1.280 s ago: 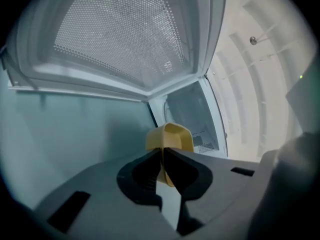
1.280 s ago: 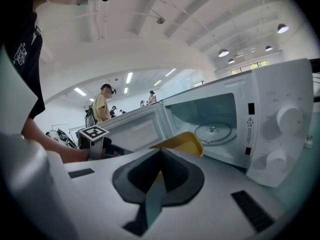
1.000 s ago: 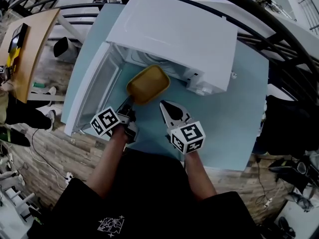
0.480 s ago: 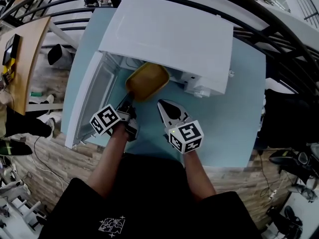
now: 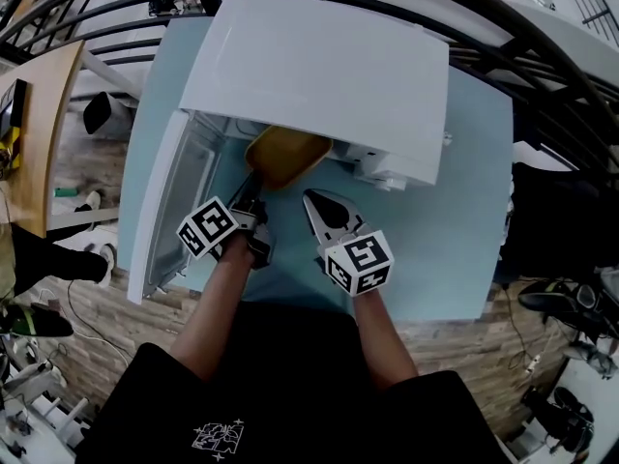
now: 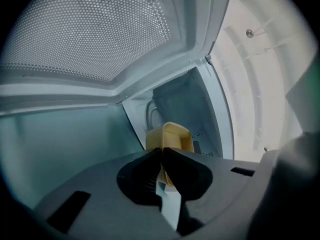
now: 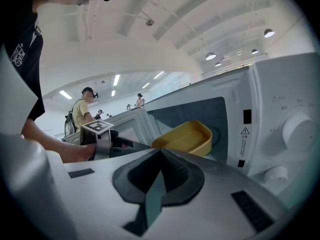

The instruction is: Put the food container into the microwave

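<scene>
Left gripper (image 5: 253,186), black two-jaw tool with a marker cube: jaws pinched on the near rim of the yellow rounded-rectangular plastic food container (image 5: 286,154); in the left gripper view (image 6: 162,153) the rim sat clamped between the two tips.

White microwave door (image 5: 166,206): swung wide to the left; its perforated window (image 6: 100,29) filled the upper part of the left gripper view.

Container (image 7: 187,138): open-topped, level, near end at the mouth of the cavity, far end inside under the oven's top. Whether it rested on the cavity floor could not be told.

Right gripper (image 5: 309,197): jaws pressed together with nothing between them (image 7: 161,152), held just right of the container and apart from it.

White microwave oven (image 5: 329,66): round knob (image 7: 297,126) on its right-hand panel.

Pale blue table (image 5: 455,220): bore the oven.
</scene>
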A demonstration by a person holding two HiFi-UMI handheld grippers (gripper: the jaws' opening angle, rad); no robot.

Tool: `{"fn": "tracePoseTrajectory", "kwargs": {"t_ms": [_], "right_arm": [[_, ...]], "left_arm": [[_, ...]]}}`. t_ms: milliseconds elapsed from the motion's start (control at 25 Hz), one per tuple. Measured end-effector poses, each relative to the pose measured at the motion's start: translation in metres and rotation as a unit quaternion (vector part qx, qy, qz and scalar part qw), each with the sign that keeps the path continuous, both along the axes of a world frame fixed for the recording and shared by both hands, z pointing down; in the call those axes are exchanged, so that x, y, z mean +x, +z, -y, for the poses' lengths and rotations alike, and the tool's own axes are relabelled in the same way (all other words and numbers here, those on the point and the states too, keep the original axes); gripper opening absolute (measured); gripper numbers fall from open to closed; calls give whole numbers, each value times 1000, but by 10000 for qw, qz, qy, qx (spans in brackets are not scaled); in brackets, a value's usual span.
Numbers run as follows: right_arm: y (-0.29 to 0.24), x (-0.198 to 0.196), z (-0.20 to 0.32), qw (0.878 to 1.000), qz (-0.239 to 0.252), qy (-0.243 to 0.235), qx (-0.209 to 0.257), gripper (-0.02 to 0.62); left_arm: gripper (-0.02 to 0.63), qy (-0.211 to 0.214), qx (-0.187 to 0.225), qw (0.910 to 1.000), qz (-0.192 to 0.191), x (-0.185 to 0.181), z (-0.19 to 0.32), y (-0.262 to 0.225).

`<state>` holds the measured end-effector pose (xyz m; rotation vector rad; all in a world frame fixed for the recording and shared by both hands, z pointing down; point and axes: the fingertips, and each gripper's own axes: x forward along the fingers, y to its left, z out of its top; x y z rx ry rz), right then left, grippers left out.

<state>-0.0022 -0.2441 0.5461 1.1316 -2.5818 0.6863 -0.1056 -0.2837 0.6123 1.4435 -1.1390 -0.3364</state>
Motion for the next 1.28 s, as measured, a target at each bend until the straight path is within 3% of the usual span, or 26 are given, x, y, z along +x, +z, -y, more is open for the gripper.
{"fn": "tracePoseTrajectory", "kwargs": {"t_ms": [1280], "right_arm": [[4, 1, 18, 9994, -83, 345, -33, 6]], "left_arm": [[32, -145, 263, 9996, 1, 22, 83, 5]]}}
